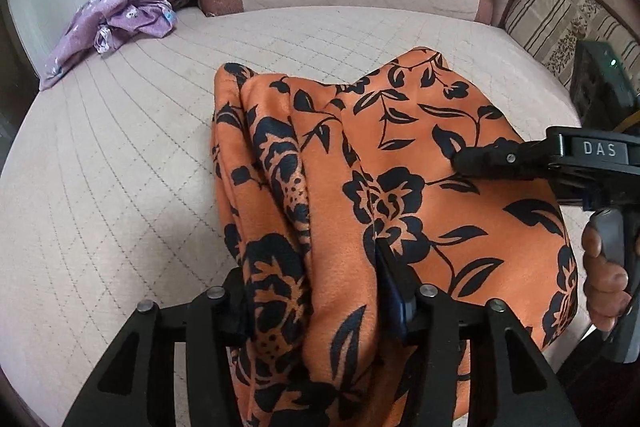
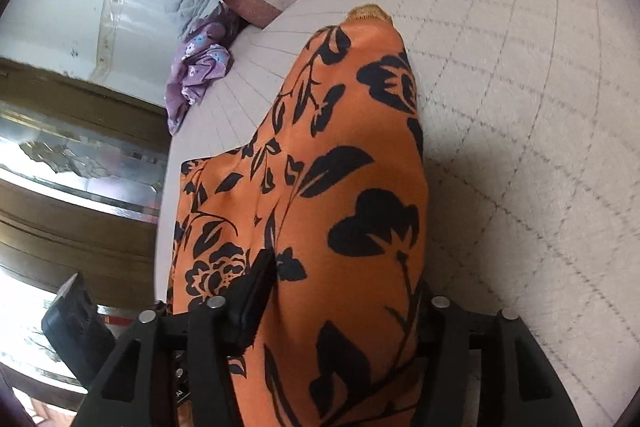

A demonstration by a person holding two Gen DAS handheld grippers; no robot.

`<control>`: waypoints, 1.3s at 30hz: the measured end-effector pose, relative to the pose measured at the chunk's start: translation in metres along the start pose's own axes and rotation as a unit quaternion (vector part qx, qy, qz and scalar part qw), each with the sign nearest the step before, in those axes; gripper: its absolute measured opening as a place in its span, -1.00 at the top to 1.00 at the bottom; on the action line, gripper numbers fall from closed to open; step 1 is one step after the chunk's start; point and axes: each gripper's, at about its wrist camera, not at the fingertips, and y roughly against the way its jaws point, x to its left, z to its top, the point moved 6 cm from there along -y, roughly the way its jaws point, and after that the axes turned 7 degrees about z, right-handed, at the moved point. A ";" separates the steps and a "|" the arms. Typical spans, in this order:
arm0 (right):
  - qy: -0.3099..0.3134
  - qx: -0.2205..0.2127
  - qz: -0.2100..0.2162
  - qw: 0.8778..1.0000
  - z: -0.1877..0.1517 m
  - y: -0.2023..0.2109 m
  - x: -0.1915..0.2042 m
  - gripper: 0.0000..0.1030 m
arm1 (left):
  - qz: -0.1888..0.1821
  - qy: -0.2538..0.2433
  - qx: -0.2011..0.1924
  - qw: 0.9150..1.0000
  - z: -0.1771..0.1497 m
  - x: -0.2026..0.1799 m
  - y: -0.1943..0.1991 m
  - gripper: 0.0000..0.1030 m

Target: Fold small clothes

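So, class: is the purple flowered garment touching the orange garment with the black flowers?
Apart. The left wrist view shows the purple flowered garment by the cushions, with a bare stretch of quilted bed cover between it and the orange garment.

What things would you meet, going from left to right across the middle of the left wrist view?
Purple floral garment → pink quilted bed cover → orange garment with black flowers → right gripper → the hand holding its handle.
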 end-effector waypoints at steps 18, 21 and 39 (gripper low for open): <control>0.111 -0.133 -0.091 0.981 0.017 0.049 0.048 -0.24 | 0.057 0.001 -0.062 0.996 -0.010 0.005 0.051 -0.15; 0.112 -0.131 -0.078 0.982 0.023 0.034 0.058 -0.23 | 0.069 0.008 -0.070 0.995 -0.001 0.010 0.050 -0.16; 0.104 -0.098 -0.087 0.986 -0.014 0.028 0.068 -0.24 | 0.114 -0.013 -0.062 0.991 -0.010 0.017 0.041 -0.41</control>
